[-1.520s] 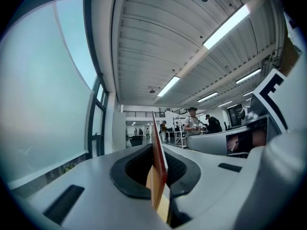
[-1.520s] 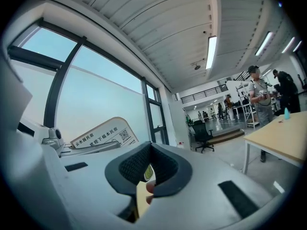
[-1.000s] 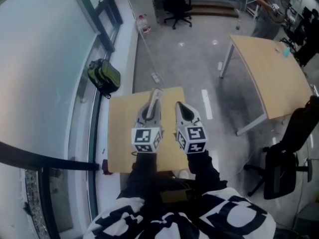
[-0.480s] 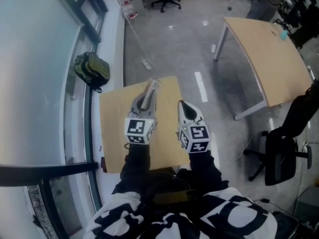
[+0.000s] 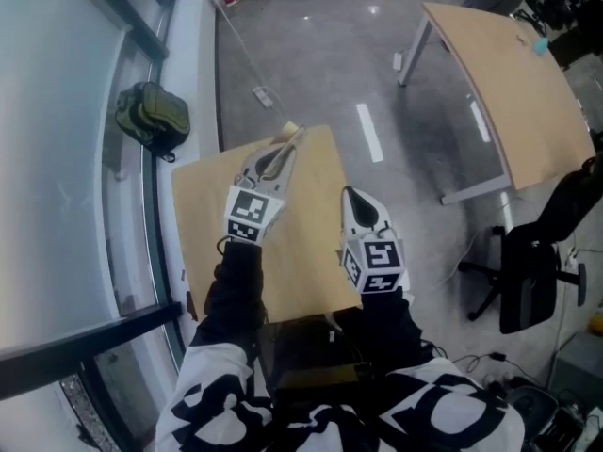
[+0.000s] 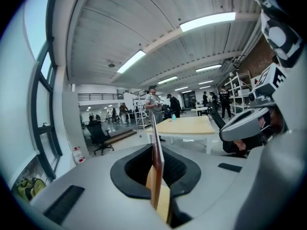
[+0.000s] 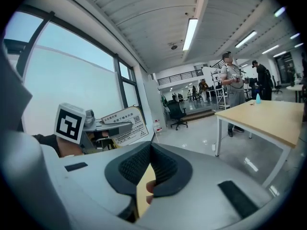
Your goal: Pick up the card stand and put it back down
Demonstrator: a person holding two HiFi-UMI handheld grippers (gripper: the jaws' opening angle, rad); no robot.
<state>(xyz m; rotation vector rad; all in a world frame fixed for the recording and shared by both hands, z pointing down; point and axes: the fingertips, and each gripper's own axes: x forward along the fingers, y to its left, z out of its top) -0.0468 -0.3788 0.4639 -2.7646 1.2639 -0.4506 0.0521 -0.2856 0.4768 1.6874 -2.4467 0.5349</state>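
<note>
Right gripper [image 5: 351, 198]: jaws together, nothing between them, over the right part of the small wooden table [image 5: 200, 219]. Left gripper [image 5: 279, 154]: jaws clamped on the card stand [image 5: 291, 136], which is held above the table's far edge. The stand sits edge-on in the grip, standing on edge. Its long axis runs along the jaws, pointing away from the person, and its printed face is turned toward the right gripper. Beyond, on the floor: a green backpack [image 5: 151, 119] by the window and a larger table [image 5: 509, 92].
</note>
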